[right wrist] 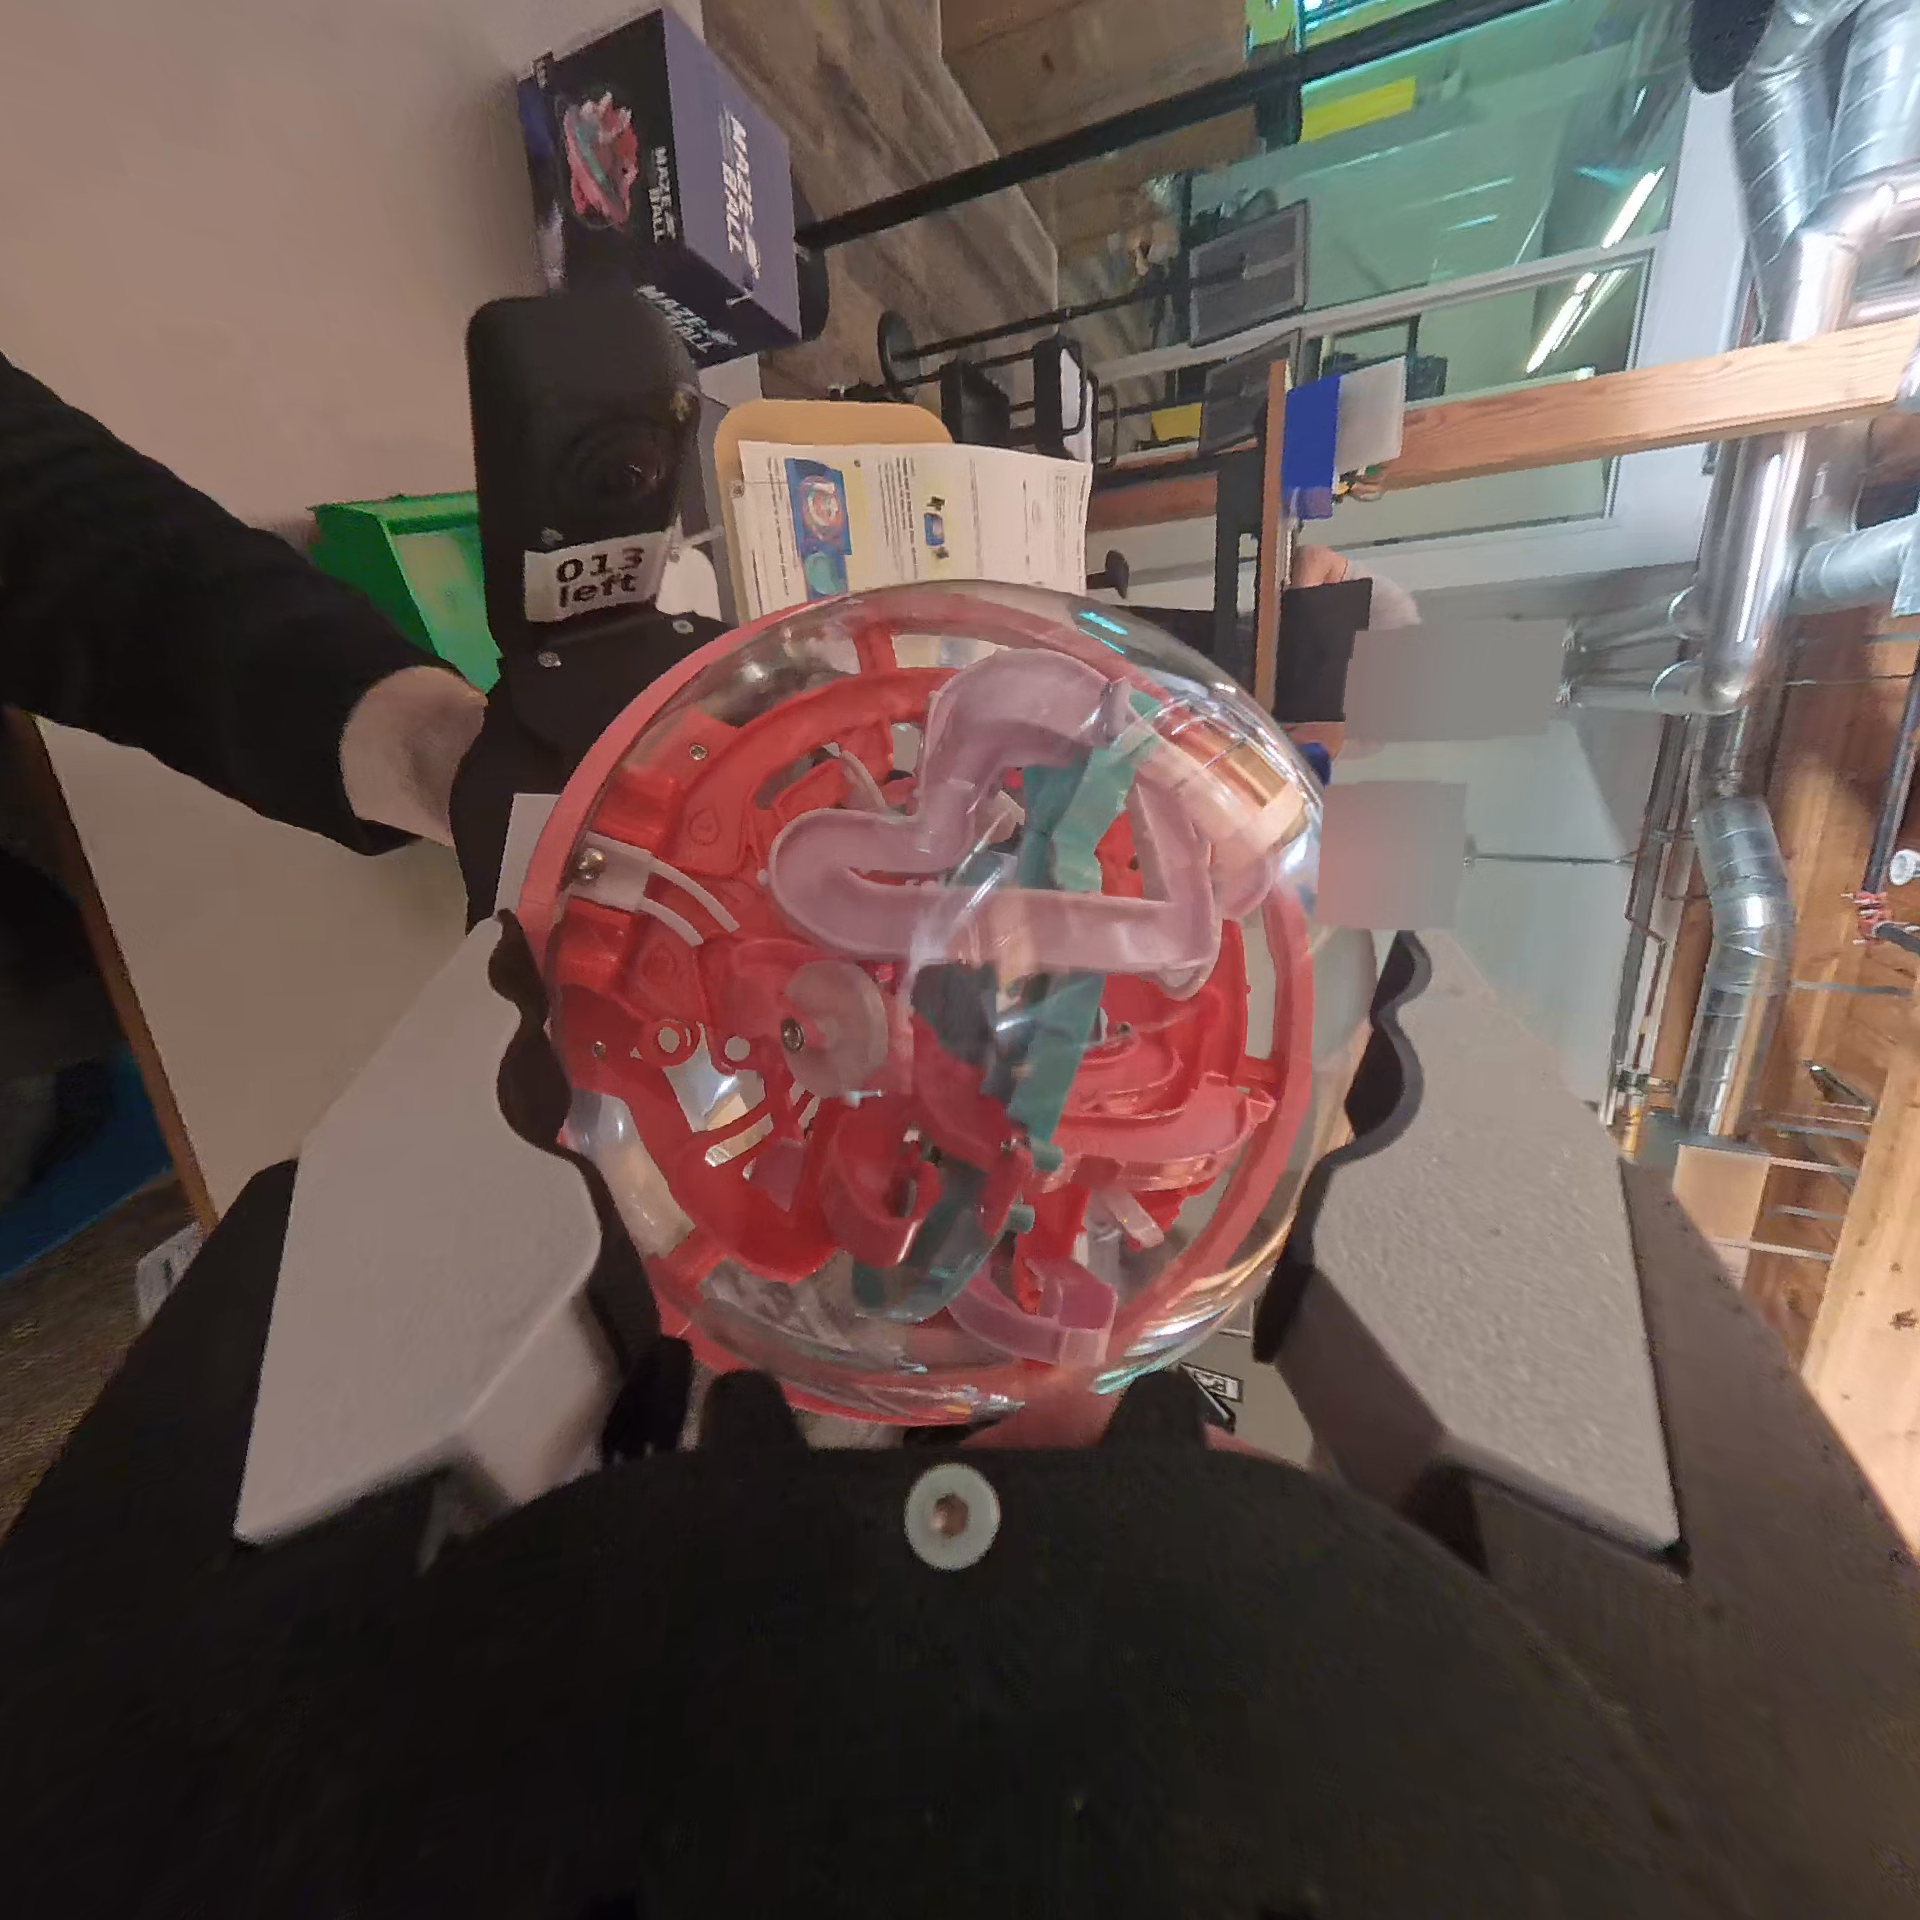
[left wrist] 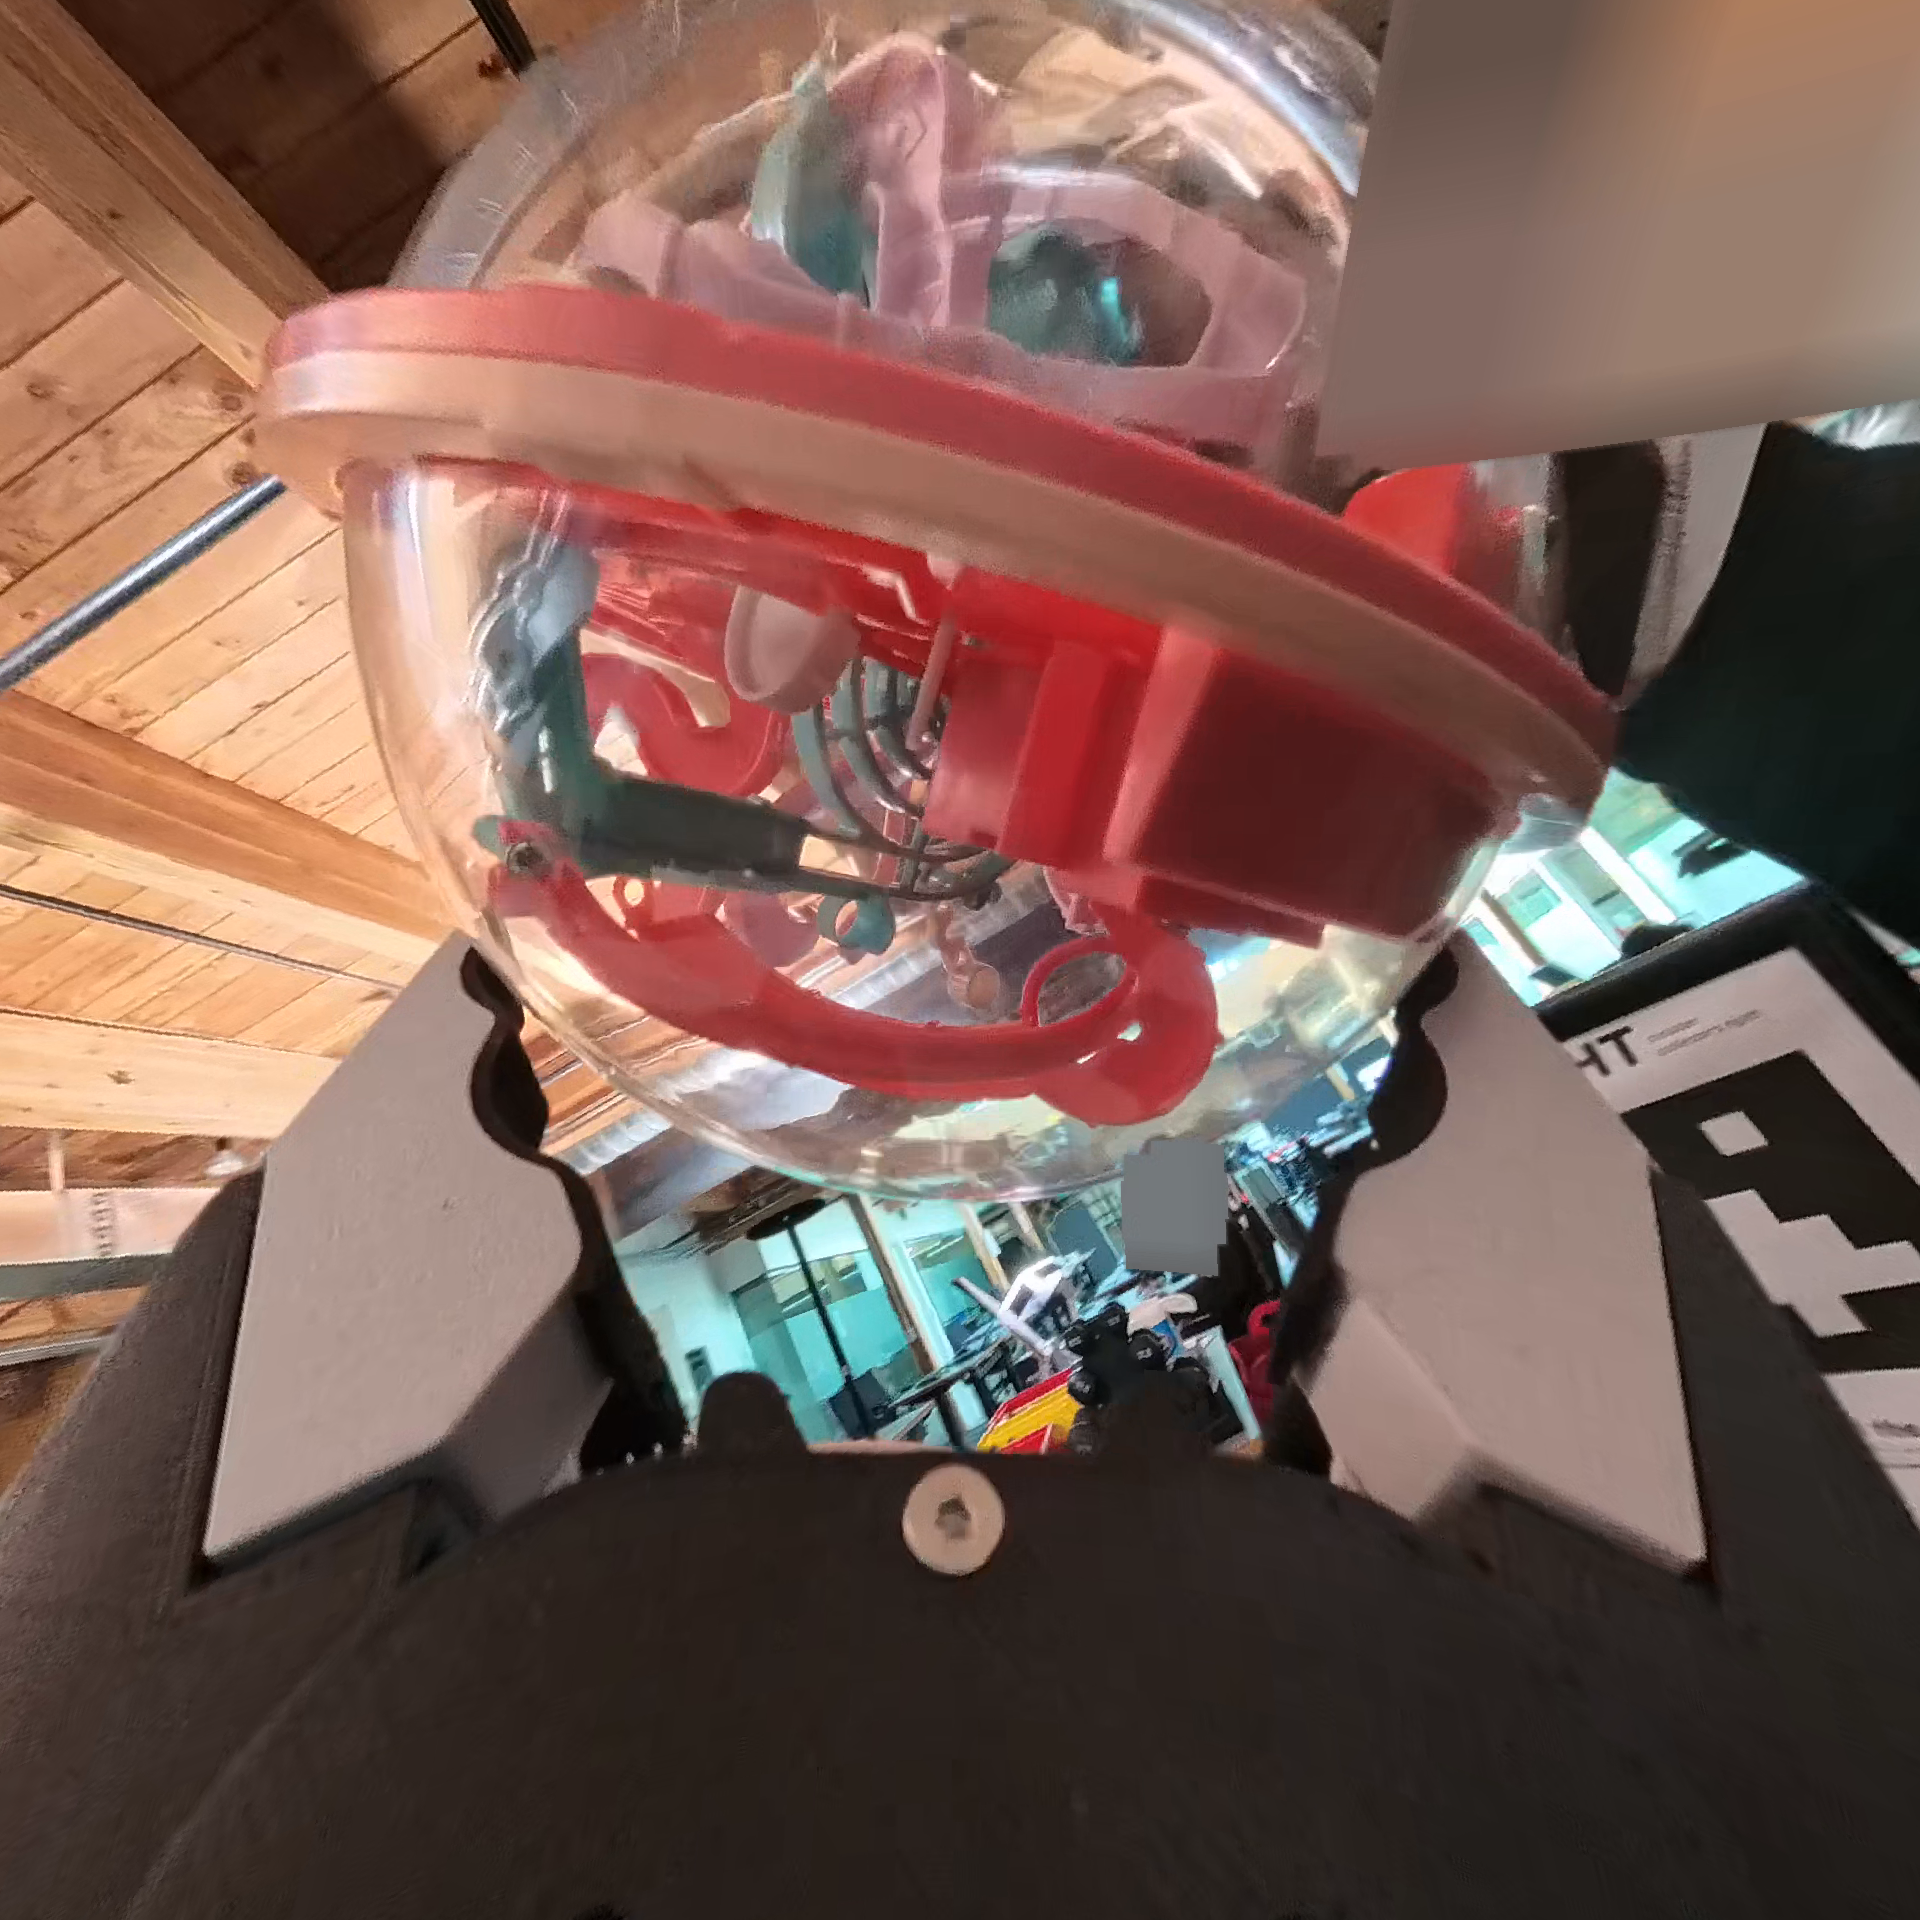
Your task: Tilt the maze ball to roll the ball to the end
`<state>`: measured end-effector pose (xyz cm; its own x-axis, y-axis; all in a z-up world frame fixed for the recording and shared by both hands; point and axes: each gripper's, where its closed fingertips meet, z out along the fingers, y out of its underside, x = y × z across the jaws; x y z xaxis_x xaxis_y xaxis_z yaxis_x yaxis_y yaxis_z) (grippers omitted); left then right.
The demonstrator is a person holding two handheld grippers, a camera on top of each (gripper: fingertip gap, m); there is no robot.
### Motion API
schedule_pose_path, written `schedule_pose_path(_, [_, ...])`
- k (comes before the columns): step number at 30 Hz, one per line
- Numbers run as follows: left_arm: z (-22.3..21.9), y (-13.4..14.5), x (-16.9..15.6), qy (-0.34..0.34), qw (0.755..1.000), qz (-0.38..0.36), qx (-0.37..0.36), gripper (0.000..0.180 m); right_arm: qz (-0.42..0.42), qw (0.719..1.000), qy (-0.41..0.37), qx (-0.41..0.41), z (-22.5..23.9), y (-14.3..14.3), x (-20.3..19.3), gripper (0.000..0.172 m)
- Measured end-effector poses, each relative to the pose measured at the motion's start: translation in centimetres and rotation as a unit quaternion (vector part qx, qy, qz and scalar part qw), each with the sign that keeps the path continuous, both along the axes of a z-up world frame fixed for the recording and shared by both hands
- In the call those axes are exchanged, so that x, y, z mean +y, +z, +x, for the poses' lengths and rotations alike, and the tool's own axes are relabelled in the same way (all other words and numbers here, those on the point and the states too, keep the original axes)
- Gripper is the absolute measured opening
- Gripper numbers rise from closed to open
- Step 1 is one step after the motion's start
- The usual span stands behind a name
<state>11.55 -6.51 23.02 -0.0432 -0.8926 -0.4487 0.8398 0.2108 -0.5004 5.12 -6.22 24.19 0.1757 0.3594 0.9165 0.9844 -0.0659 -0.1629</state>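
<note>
So I've got the maze ball (right wrist: 914, 997) up in the air between both grippers, nowhere near the table. It's a clear plastic sphere with a red ring (left wrist: 727, 405) round the middle and red, pink and teal tracks tangled inside.

My right gripper (right wrist: 945, 1049) is clamped on it: the black wavy pads (right wrist: 525, 1049) press against the clear shell on both sides, and the ball fills the gap between the fingers. From this side I'm looking straight onto the pink looping track (right wrist: 935, 862) with the red ring standing nearly on edge.

My left gripper (left wrist: 956, 1049) is on it from the other side, fingertips (left wrist: 499, 1049) hugging the lower curve of the shell. In its view the red ring slants down to the right, so the ball is tilted. That camera points up at a wooden ceiling (left wrist: 135, 582).

Behind the ball, the right view shows my sleeve (right wrist: 177, 644) on the left gripper's handle, plus a purple box (right wrist: 686, 197) and a green bin (right wrist: 416, 561). Can't pick out the little ball inside, too blurry.
</note>
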Motion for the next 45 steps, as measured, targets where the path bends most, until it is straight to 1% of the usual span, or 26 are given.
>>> schedule_pose_path(1, [0.1, -0.1, -0.1, -0.011, 1.000, -0.002, 0.000, 0.158, -0.005, 1.000, -0.001, 0.002, 0.0, -0.1, 0.0, 0.151])
schedule_pose_path(5, [0.3, -0.2, -0.2, -0.039, 0.999, -0.015, -0.011, 0.158, -0.029, 0.999, -0.013, 0.020, 0.3, 0.0, 0.0, 0.148])
schedule_pose_path(7, [0.4, -0.1, 0.0, -0.042, 0.999, -0.024, -0.018, 0.157, -0.044, 0.998, -0.026, 0.029, 0.9, 0.1, 0.0, 0.148])
schedule_pose_path(9, [0.1, 0.1, 0.1, -0.059, 0.997, -0.032, -0.026, 0.158, -0.047, 0.998, -0.020, 0.036, 1.0, 0.6, 0.0, 0.144])
schedule_pose_path(10, [0.0, 0.2, 0.2, -0.071, 0.997, -0.034, -0.027, 0.158, -0.049, 0.998, -0.022, 0.041, 1.3, 0.7, 0.1, 0.144])
schedule_pose_path(11, [0.0, 0.3, 0.2, -0.074, 0.996, -0.033, -0.028, 0.158, -0.055, 0.997, -0.032, 0.047, 1.9, 0.8, 0.2, 0.149])
schedule_pose_path(12, [0.1, 0.3, 0.1, -0.073, 0.996, -0.029, -0.029, 0.157, -0.066, 0.995, -0.041, 0.061, 2.5, 0.7, 0.4, 0.154])
schedule_pose_path(15, [1.3, 0.2, 0.1, -0.085, 0.996, -0.036, -0.012, 0.158, -0.121, 0.982, -0.044, 0.140, 3.9, 0.0, 1.0, 0.148])
schedule_pose_path(17, [2.6, -0.4, 0.5, -0.094, 0.994, -0.048, 0.008, 0.158, -0.133, 0.976, -0.054, 0.162, 5.3, -0.4, 1.5, 0.148])
schedule_pose_path(19, [3.4, -0.9, 0.9, -0.104, 0.993, -0.055, 0.014, 0.158, -0.134, 0.975, -0.058, 0.167, 6.0, -0.9, 2.0, 0.148])
schedule_pose_path(23, [3.2, -1.3, 1.1, -0.120, 0.991, -0.065, -0.010, 0.158, -0.145, 0.977, -0.064, 0.141, 5.7, -1.5, 2.3, 0.147])
schedule_pose_path(30, [2.5, -1.3, 1.6, -0.155, 0.981, -0.099, -0.054, 0.158, -0.175, 0.976, -0.068, 0.114, 4.8, -1.7, 2.9, 0.146])
schedule_pose_path(34, [2.0, -1.4, 1.7, -0.173, 0.972, -0.117, -0.104, 0.158, -0.190, 0.976, -0.079, 0.068, 4.0, -2.3, 3.2, 0.145])
schedule_pose_path(38, [1.7, -1.4, 1.6, -0.203, 0.962, -0.135, -0.121, 0.158, -0.207, 0.974, -0.092, 0.013, 2.8, -2.7, 3.6, 0.140])
schedule_pose_path(42, [0.5, -0.9, 2.2, -0.224, 0.952, -0.152, -0.141, 0.158, -0.209, 0.973, -0.100, -0.001, 1.9, -2.0, 3.9, 0.136])
schedule_pose_path(43, [0.2, -0.8, 2.5, -0.229, 0.950, -0.157, -0.147, 0.158, -0.198, 0.974, -0.113, 0.000, 2.0, -1.2, 4.0, 0.140])
schedule_pose_path(44, [-0.1, -0.6, 2.6, -0.230, 0.948, -0.157, -0.153, 0.157, -0.178, 0.976, -0.125, 0.001, 2.4, -0.3, 4.2, 0.152])
schedule_pose_path(45, [-0.2, -0.5, 2.6, -0.231, 0.949, -0.154, -0.153, 0.157, -0.170, 0.977, -0.132, 0.009, 2.7, 0.4, 4.2, 0.155])
